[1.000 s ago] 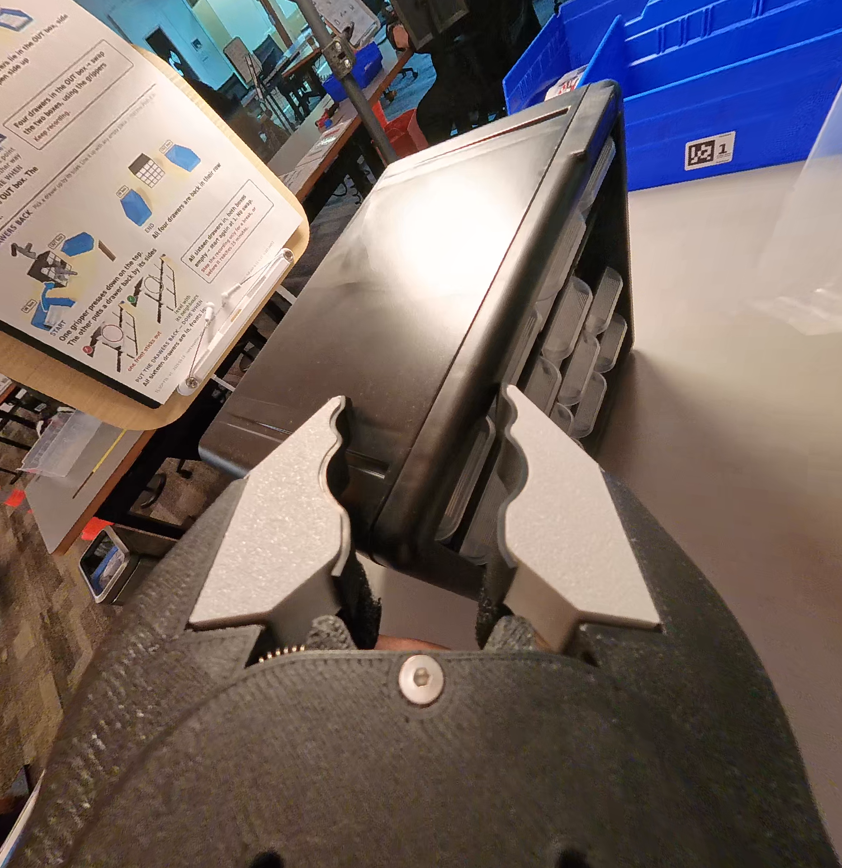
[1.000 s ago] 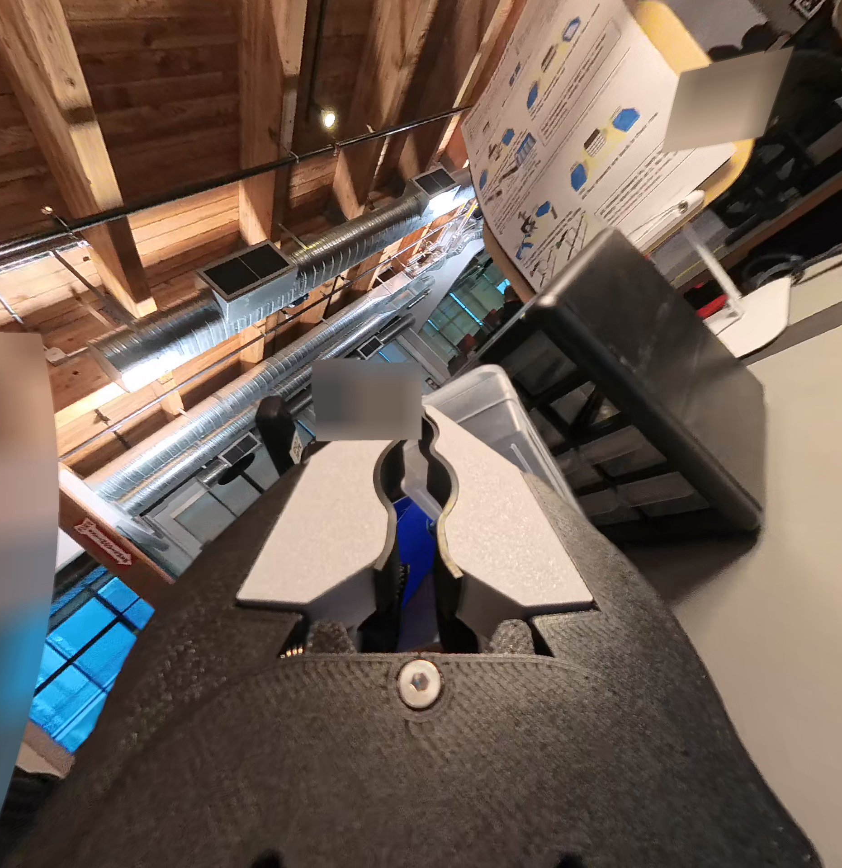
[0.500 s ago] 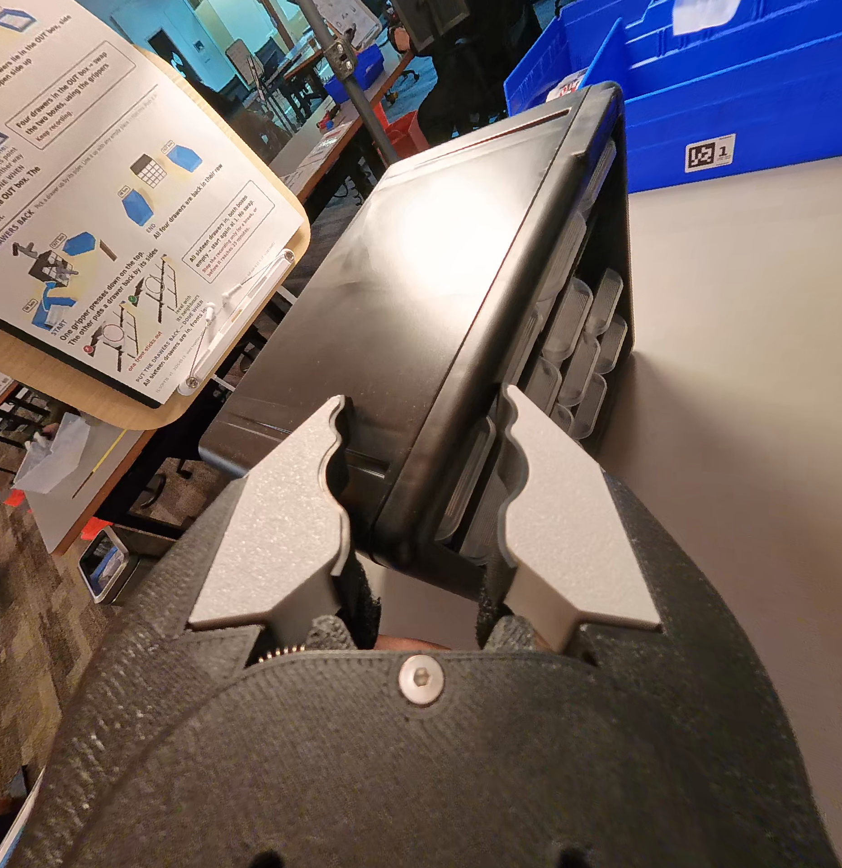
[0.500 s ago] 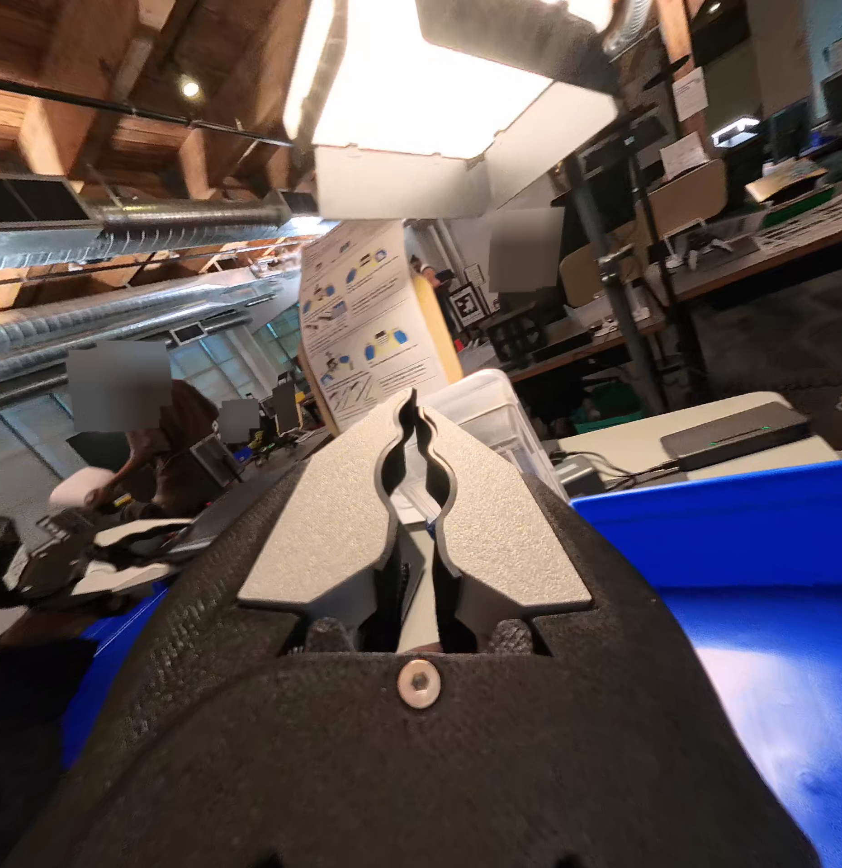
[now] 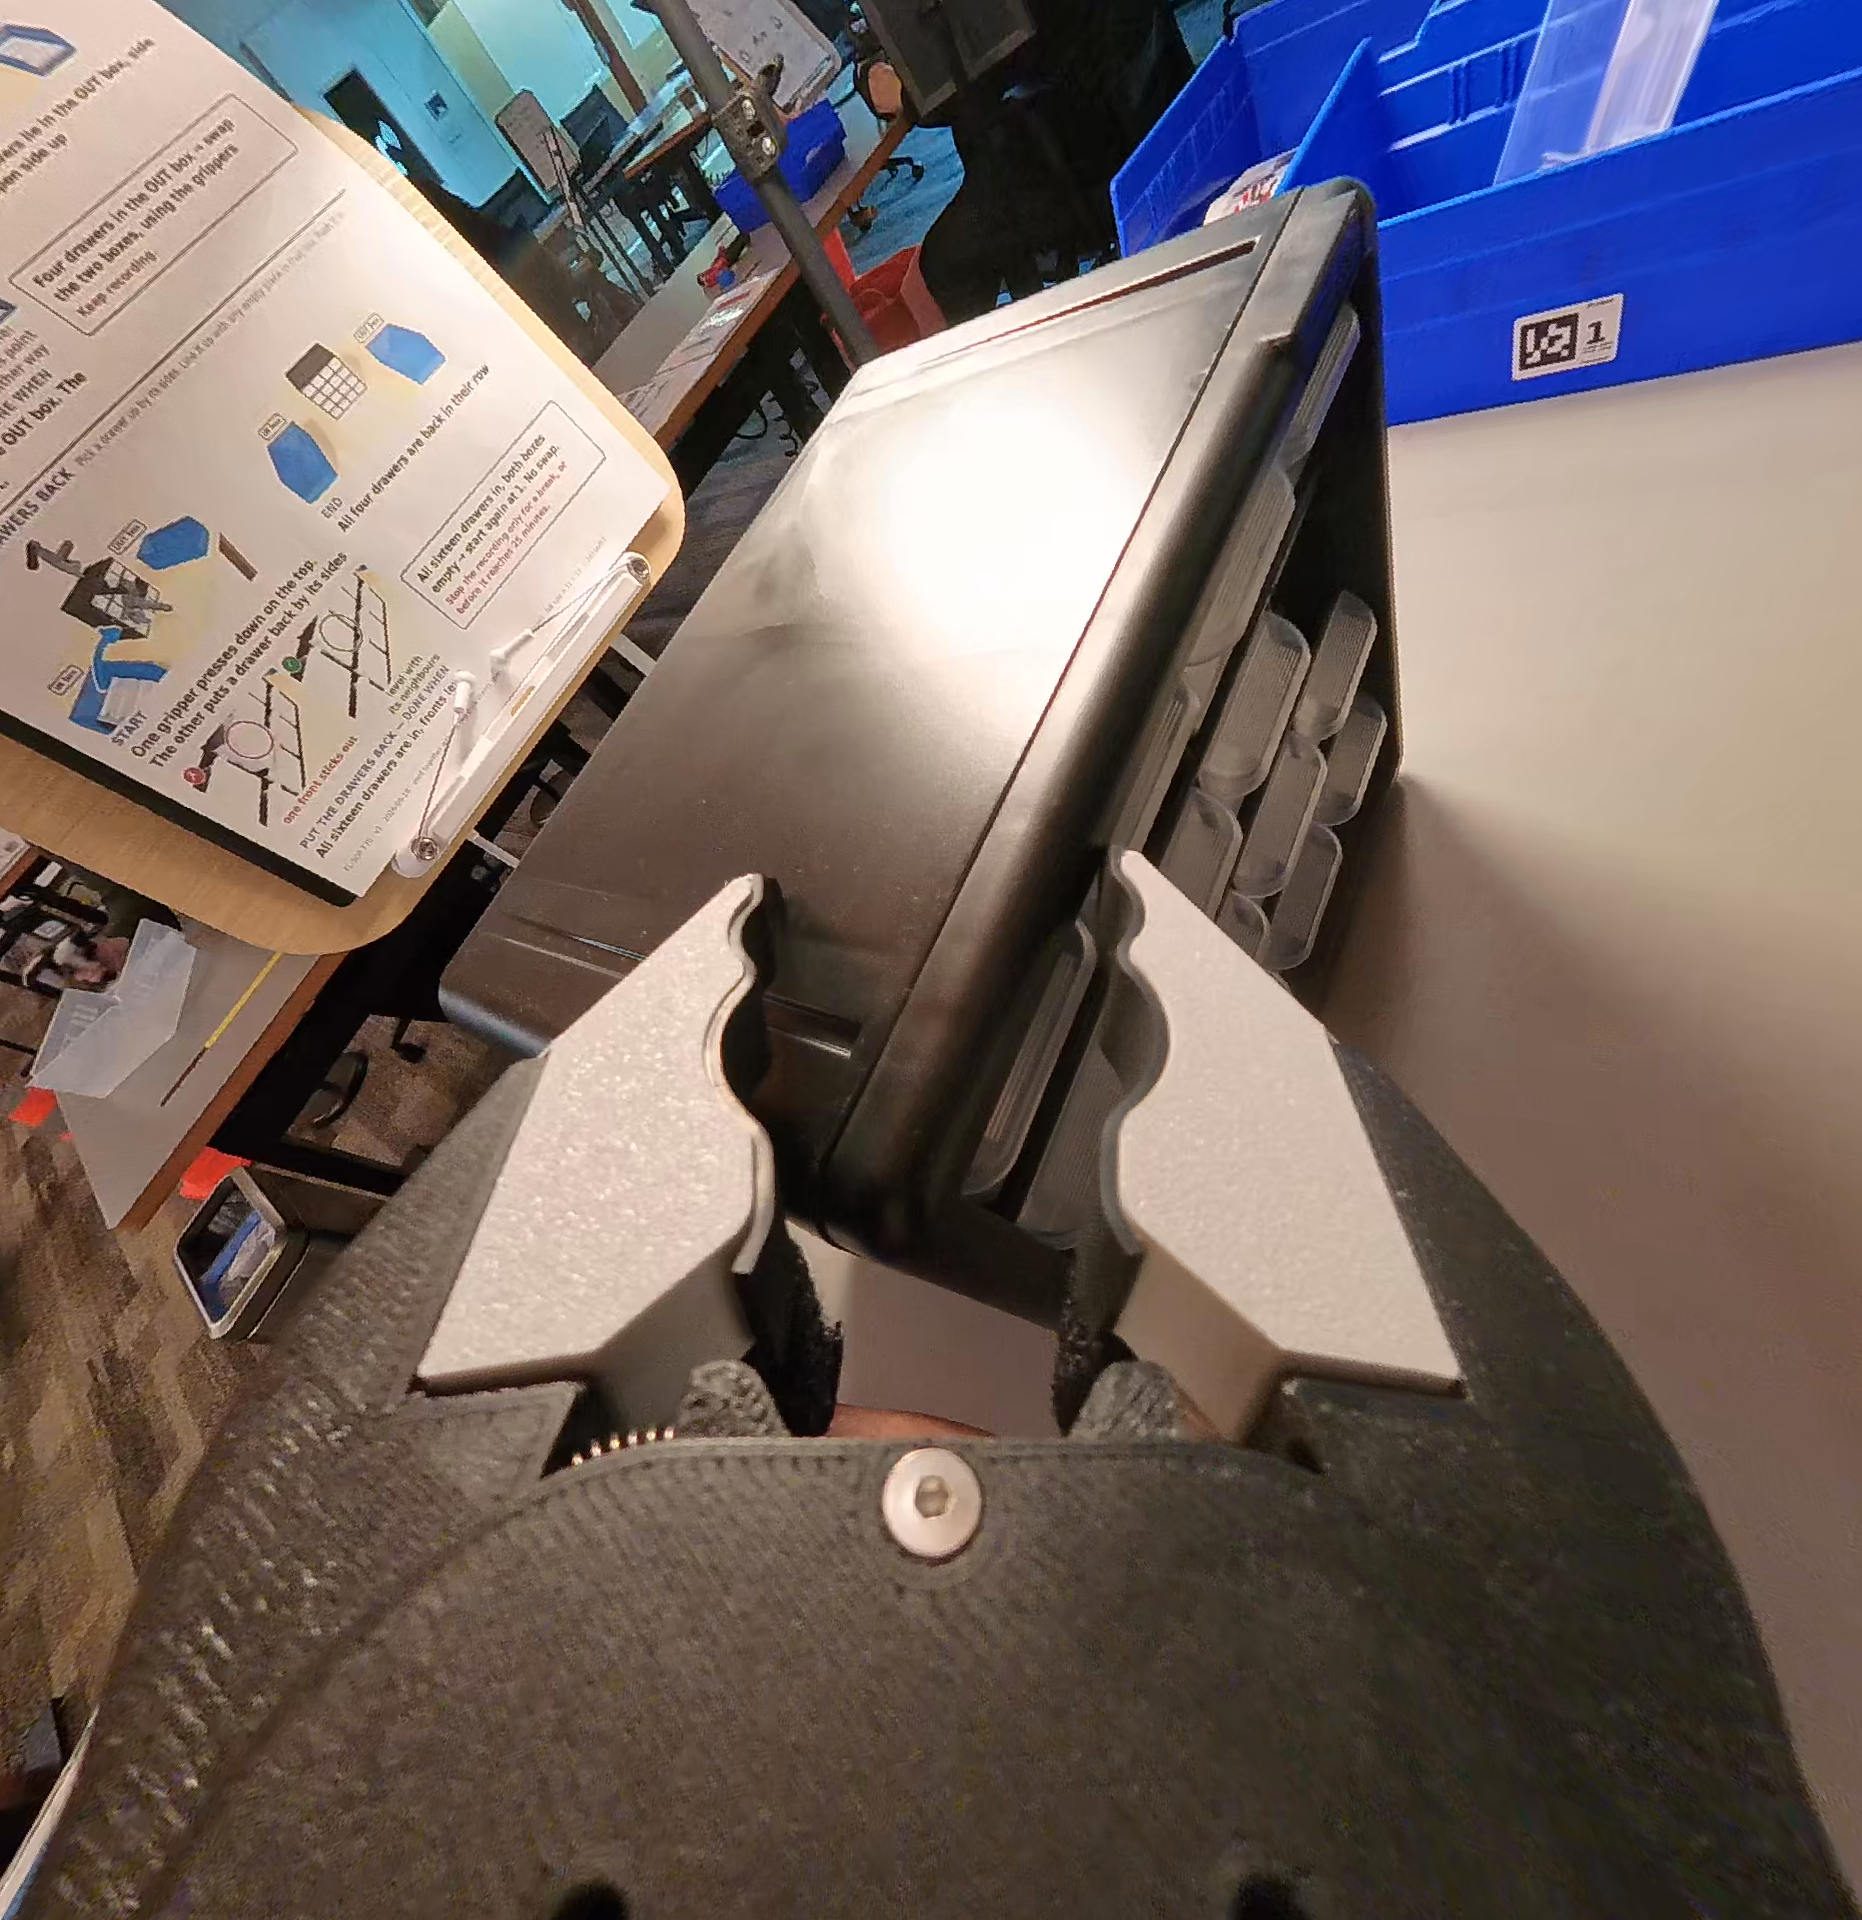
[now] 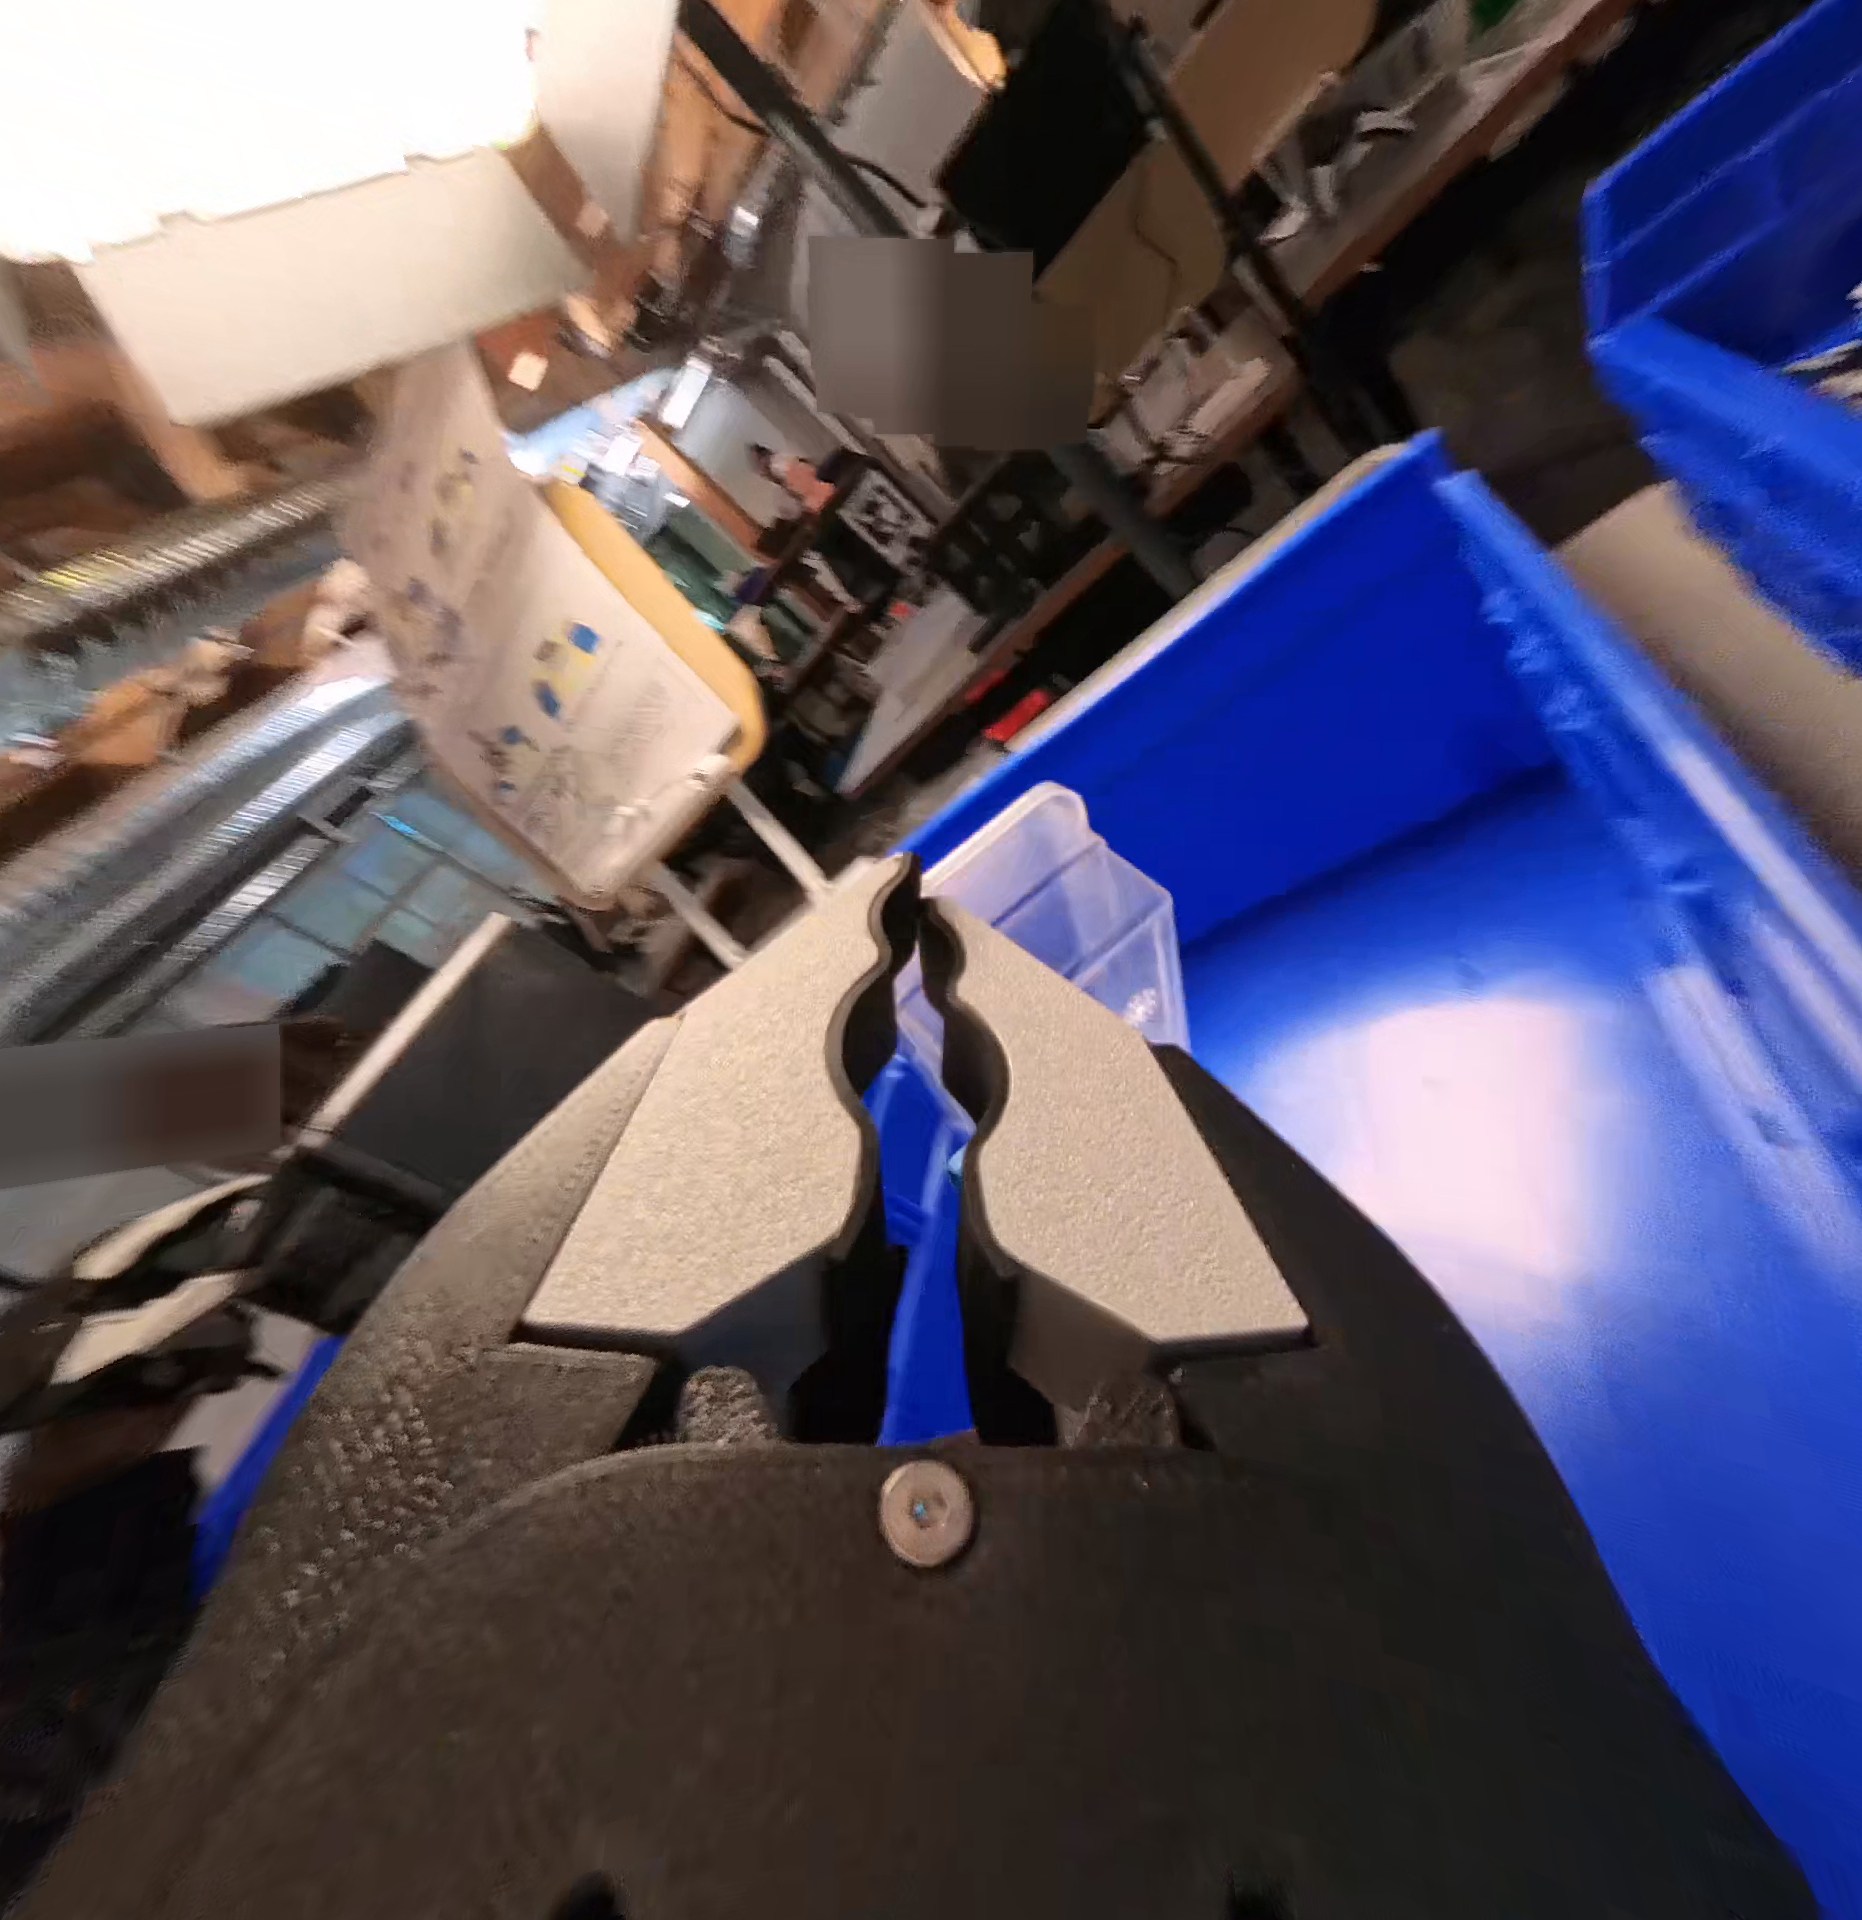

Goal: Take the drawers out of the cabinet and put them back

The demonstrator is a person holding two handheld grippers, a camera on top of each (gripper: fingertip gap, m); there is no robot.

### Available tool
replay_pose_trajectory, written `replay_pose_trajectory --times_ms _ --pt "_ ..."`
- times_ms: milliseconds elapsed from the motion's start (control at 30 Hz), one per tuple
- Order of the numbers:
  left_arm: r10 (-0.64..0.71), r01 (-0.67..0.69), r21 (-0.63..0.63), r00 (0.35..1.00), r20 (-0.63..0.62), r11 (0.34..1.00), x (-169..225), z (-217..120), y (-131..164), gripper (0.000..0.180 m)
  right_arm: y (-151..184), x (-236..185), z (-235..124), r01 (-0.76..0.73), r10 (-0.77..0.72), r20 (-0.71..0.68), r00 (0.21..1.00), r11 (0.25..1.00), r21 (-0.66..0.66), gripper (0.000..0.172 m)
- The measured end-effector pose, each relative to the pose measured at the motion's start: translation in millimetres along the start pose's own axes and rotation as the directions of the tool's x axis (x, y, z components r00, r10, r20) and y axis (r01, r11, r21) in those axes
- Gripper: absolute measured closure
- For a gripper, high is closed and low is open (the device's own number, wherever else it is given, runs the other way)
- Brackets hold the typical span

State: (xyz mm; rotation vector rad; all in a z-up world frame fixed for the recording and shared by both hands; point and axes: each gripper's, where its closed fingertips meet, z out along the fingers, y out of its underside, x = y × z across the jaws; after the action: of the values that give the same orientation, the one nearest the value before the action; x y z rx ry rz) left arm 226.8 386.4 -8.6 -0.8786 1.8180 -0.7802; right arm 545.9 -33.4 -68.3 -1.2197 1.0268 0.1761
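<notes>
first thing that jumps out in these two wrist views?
In the left wrist view, the black cabinet fills the middle, its near top edge between the wide-apart fingers of the left gripper, with clear drawer fronts down its right face. In the right wrist view, the right gripper pinches one wall of a clear drawer over the big blue bin.

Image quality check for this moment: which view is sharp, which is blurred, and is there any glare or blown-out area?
Left wrist view: sharp, with a bright glare patch on the black cabinet top. Right wrist view: background and blue bin motion-blurred, overhead light blown out at upper left, only the right gripper and its clear drawer fairly crisp.
</notes>
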Motion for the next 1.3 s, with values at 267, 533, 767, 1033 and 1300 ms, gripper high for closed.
replay_pose_trajectory --times_ms 267,533,767,1033,1300 --pt "0.005 -0.005 -0.005 1.0 0.002 1.0 0 0 0 0.121 13 62 -25 0.154 -0.254 -0.377 0.891 0.949 -0.274 0.171" --pt "0.009 -0.009 -0.003 1.0 0.007 1.0 0 0 0 0.118 0 95 21 0.404 -0.686 -0.449 0.573 0.712 -0.574 0.159" --pt "0.009 -0.009 -0.001 1.0 0.0 1.0 0 0 0 0.118 -5 31 23 0.521 -0.722 -0.391 0.571 0.687 -0.507 0.133" --pt "0.007 -0.007 -0.006 1.0 -0.004 1.0 1 0 0 0.117 136 -171 29 0.492 -0.467 0.157 0.87 0.827 -0.271 0.134" --pt "0.007 -0.007 -0.006 1.0 0.001 1.0 1 0 0 0.118 285 -269 90 0.177 -0.024 0.389 0.921 0.914 -0.364 0.132"
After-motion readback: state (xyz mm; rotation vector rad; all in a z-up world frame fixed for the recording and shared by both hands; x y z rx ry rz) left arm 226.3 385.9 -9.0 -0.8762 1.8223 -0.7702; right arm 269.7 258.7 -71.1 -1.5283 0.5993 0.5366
